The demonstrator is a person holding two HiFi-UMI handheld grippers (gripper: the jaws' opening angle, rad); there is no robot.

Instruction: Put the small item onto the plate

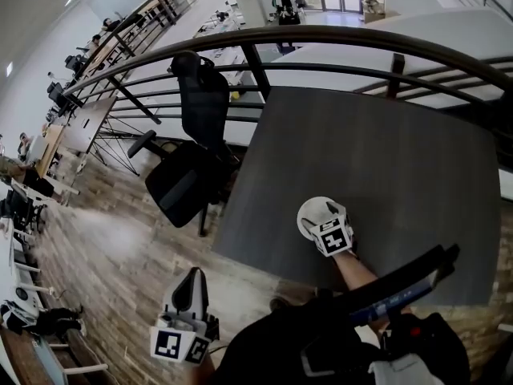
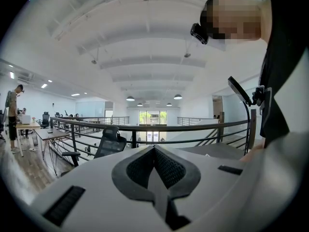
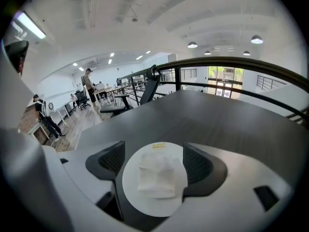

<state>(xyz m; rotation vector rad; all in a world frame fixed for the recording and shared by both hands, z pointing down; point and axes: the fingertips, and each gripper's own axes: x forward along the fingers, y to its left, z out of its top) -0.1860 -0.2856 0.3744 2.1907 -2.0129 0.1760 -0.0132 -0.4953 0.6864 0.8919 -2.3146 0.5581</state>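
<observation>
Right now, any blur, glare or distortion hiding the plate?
Right gripper view: plate and item sharp, evenly lit, no glare, corners vignetted black. Head view: sharp, fisheye bends the railing, plate small. Left gripper view: sharp, shows no plate.

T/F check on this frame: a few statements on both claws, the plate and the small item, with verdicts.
1. The white folded item lies on the plate. True.
2. The right claw is clamped on the item. False: its jaws stand open on either side of the plate, and the pads touch nothing.
3. The left claw is shut with nothing between its jaws. True.
4. The plate sits on the wooden floor. False: it sits on the dark table.
5. The left claw is over the table. False: in the head view it is off the table's near edge, above the floor.
</observation>
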